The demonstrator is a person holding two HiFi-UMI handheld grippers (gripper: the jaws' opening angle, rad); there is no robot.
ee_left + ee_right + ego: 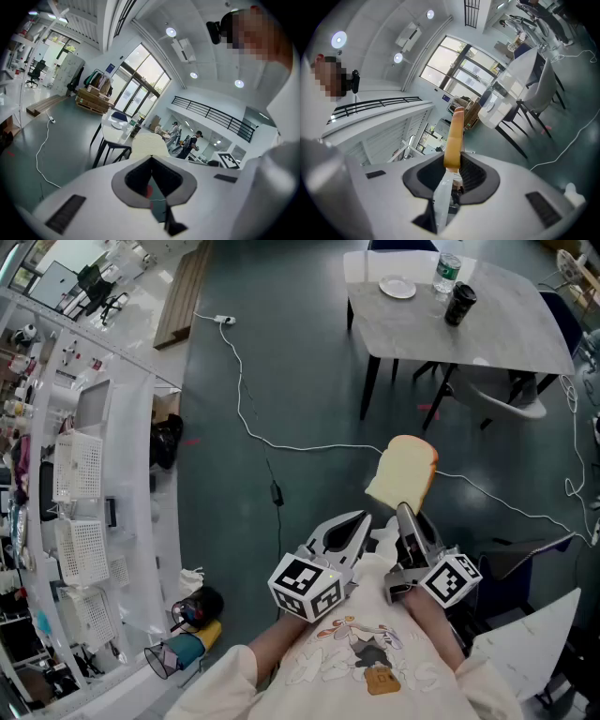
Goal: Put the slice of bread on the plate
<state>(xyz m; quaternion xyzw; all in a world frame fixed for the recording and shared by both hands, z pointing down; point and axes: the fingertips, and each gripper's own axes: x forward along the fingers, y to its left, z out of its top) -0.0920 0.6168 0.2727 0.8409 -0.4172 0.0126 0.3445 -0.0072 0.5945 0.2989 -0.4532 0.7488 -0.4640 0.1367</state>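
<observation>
A slice of bread (403, 476) with a tan crust stands upright in the air in front of the person, and my right gripper (406, 513) is shut on its lower edge. The right gripper view shows the bread (453, 135) edge-on between the pads of the right gripper (452, 165). Close beside it on the left, my left gripper (360, 519) is shut and holds nothing; its view shows the left gripper (151, 158) with the bread (149, 143) just beyond. The white plate (397, 288) lies on the far grey table (487, 334), well ahead of both grippers.
On the table a water bottle (448, 272) and a dark cup (460, 305) stand right of the plate. A white chair (511, 401) is tucked under it. A white cable (281, 442) trails over the floor. White shelving (80, 512) lines the left side.
</observation>
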